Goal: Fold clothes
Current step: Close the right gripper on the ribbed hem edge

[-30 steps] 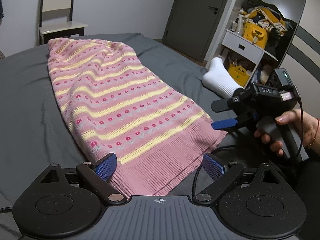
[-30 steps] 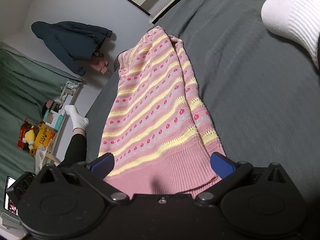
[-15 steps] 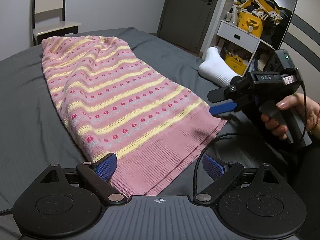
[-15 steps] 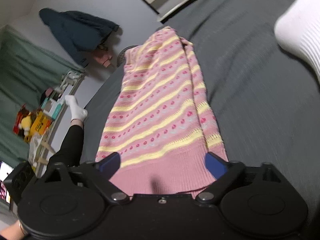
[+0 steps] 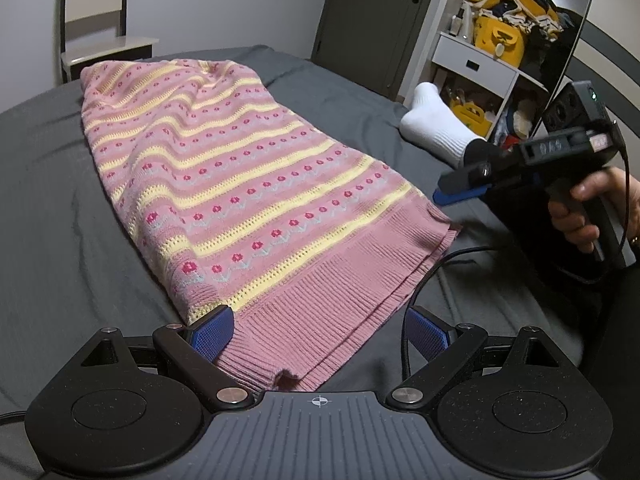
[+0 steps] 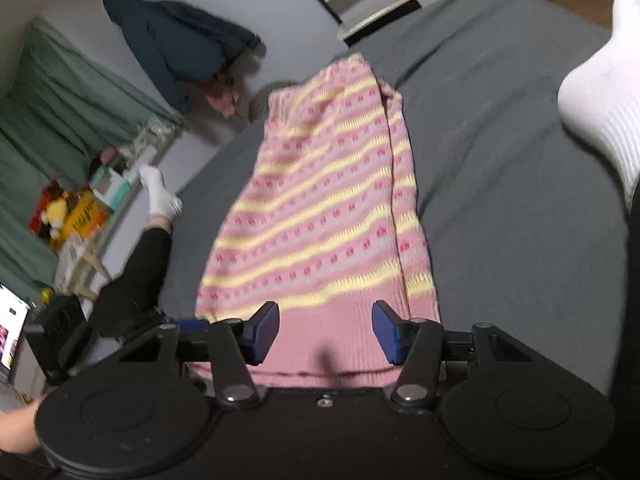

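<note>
A pink knitted sweater [image 5: 240, 184] with yellow stripes and small red flowers lies flat, lengthwise, on the grey bed [image 5: 48, 200]. My left gripper [image 5: 320, 332] is open low over the near corner of the ribbed hem, which lies between its blue pads. In the left wrist view a hand holds my right gripper [image 5: 460, 194] just beyond the hem's other corner, clear of the cloth. In the right wrist view, the right gripper [image 6: 326, 332] is open with its blue pads narrowed over the hem of the sweater [image 6: 328, 208].
A foot in a white sock [image 5: 436, 124] rests on the bed right of the sweater. A black cable [image 5: 424, 280] runs past the hem. Behind stand a chair [image 5: 96, 20], a door, and shelves [image 5: 492, 40] full of clothes. A dark jacket [image 6: 176, 44] hangs on the wall.
The right gripper's fingers have drawn closer together over the hem. Its view has tilted and blurred as it moved. The left gripper has stayed open at its corner, shifting only slightly.
</note>
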